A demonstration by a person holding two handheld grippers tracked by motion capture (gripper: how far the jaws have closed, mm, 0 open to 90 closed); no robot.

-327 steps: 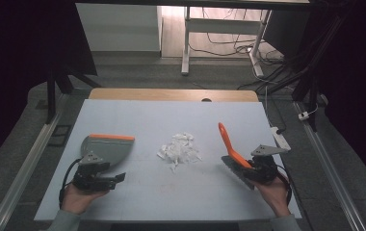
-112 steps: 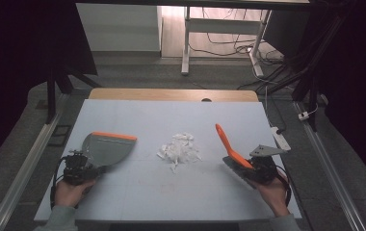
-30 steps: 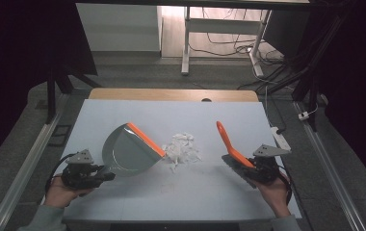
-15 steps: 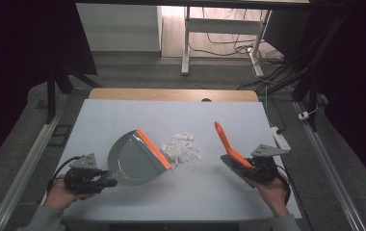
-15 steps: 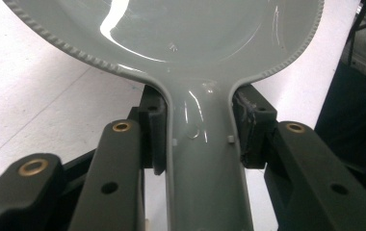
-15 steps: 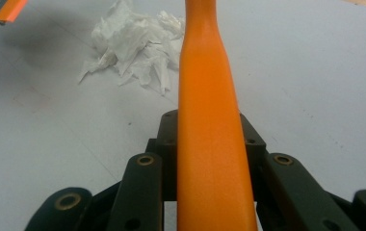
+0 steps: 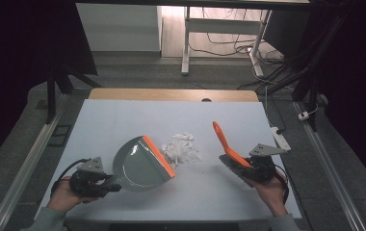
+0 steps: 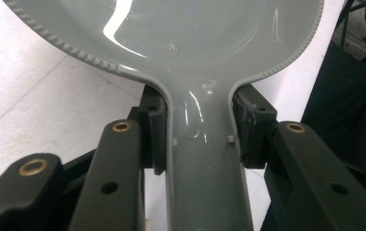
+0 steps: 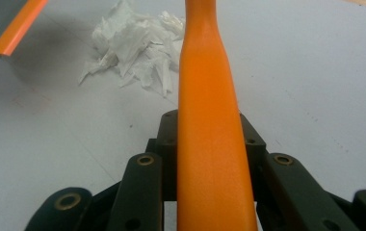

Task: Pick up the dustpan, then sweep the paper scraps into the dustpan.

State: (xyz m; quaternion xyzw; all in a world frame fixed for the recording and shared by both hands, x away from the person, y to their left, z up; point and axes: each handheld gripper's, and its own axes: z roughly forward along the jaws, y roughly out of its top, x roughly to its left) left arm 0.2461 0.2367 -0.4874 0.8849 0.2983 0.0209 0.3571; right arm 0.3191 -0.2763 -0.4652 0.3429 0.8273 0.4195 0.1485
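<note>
A white-legged metal frame (image 7: 187, 38) is standing on the floor beyond the pale counter (image 7: 123, 120), with black cables (image 7: 229, 45) trailing beside it.

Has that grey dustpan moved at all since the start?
Yes. The dustpan has swung round and slid right, so its orange lip now sits beside the paper scraps, which lie where they were on the table.

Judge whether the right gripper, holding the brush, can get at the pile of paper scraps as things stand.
Probably yes. The right gripper holds the brush beside the paper scraps, with bare table between; the dustpan sits on the pile's far side.
</note>
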